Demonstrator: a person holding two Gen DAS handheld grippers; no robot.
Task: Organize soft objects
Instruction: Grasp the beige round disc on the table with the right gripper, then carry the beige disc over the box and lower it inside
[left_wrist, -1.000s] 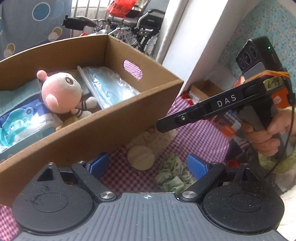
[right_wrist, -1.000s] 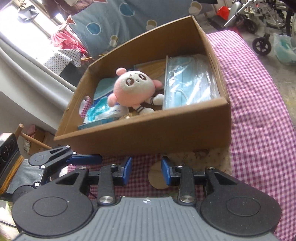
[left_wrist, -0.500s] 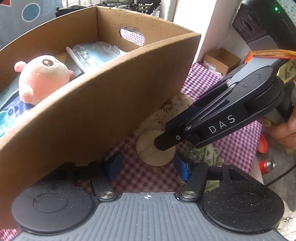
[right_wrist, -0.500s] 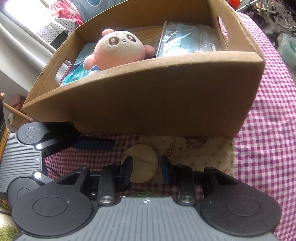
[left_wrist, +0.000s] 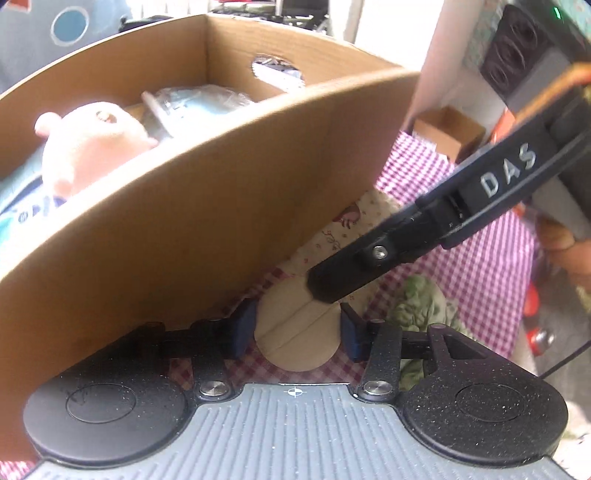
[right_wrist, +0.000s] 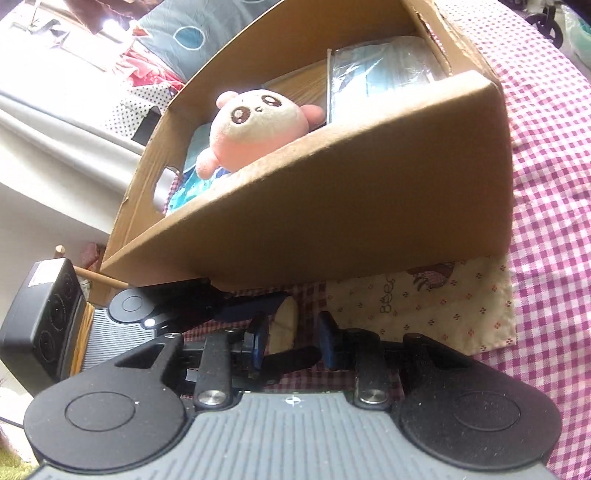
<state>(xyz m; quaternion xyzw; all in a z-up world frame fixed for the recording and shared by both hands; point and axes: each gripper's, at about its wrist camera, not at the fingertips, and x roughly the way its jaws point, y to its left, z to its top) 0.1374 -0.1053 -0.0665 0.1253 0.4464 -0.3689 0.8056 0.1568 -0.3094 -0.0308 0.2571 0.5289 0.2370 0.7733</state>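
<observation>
1. On my left feed, the left tool (left_wrist: 293, 332) sits low on the checked surface (left_wrist: 480, 266). Its blue fingers (left_wrist: 242, 332) stand apart on either side of a round beige pad (left_wrist: 295, 345); I see no contact with it.
2. The pad is flat and pale tan, with a seam line across its face. It lies on the surface just in front of the cardboard box (left_wrist: 207, 229).
3. The right tool (right_wrist: 291, 341) has its fingers (right_wrist: 327, 341) spread. One edge of the pad (right_wrist: 286, 321) shows just past them; nothing is gripped.
4. Left feed only: a crumpled green floral cloth (left_wrist: 424, 306) just right of the pad, and the right tool's black arm marked "DAS" (left_wrist: 461, 206) reaching over the pad.
5. Right feed only: the face of the pink plush toy (right_wrist: 258, 125) inside the box, a bagged blue pack (right_wrist: 384, 70) beside it, and a cream printed cloth (right_wrist: 443, 306) lying flat, partly under the box.
</observation>
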